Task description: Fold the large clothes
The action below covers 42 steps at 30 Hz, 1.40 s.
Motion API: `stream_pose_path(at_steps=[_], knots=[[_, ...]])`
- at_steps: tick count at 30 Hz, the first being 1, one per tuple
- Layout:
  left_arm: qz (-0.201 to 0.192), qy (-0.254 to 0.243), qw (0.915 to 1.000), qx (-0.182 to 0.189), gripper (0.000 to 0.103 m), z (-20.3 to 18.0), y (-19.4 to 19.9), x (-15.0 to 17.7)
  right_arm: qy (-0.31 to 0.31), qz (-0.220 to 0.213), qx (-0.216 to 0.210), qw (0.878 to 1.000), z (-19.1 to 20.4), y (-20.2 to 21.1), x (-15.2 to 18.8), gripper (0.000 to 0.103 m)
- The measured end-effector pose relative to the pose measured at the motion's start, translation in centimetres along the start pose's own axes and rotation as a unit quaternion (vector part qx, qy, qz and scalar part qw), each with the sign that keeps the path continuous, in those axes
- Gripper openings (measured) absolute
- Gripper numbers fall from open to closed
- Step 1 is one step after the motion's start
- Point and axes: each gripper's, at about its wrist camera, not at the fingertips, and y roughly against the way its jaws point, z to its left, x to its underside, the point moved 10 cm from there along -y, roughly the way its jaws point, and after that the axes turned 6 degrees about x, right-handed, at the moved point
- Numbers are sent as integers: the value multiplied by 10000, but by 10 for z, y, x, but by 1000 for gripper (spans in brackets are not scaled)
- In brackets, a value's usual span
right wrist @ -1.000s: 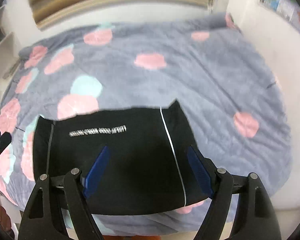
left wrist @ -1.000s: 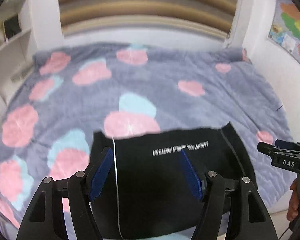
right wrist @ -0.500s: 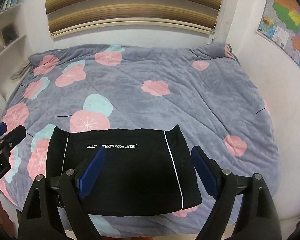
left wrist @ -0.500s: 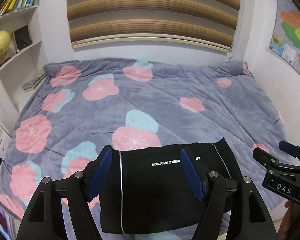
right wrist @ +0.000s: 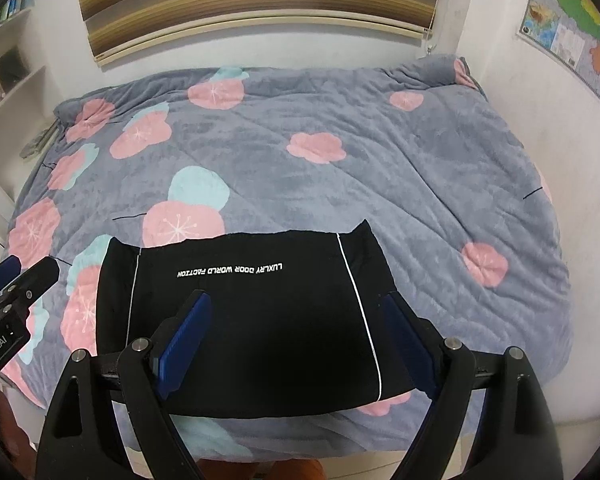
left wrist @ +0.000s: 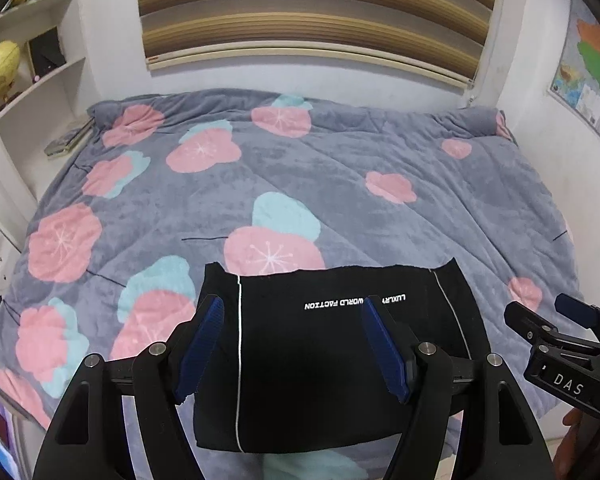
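A black garment (left wrist: 316,360) lies folded into a flat rectangle on the near edge of the bed; it has white side stripes and a line of white lettering. It also shows in the right wrist view (right wrist: 252,320). My left gripper (left wrist: 294,344) is open and empty, held above the garment. My right gripper (right wrist: 296,336) is open and empty too, above the garment's near half. Each gripper shows at the edge of the other's view: the right one (left wrist: 556,320), the left one (right wrist: 16,276).
The bed carries a grey quilt (left wrist: 340,184) with pink and teal flowers. A white shelf unit with a yellow globe (left wrist: 0,68) stands at the left. A blind (left wrist: 316,12) hangs on the far wall, a map (left wrist: 592,76) on the right wall.
Both grippers have drawn back and up from the garment, so more of the bed and room is in view. The garment lies still, folded.
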Motion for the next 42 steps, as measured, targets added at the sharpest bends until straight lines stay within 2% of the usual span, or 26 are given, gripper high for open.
stream_pose_path(at_steps=[5, 15, 42], knots=[[119, -90, 9997, -200, 73, 2, -5, 5, -8, 83, -11, 10000, -1, -3, 5, 88], [266, -49, 9993, -269, 73, 8, -10, 10, 38, 195, -54, 9998, 6, -6, 11, 88], [390, -184, 9989, -193, 73, 6, -14, 18, 53, 399, -121, 9991, 16, -10, 26, 88]])
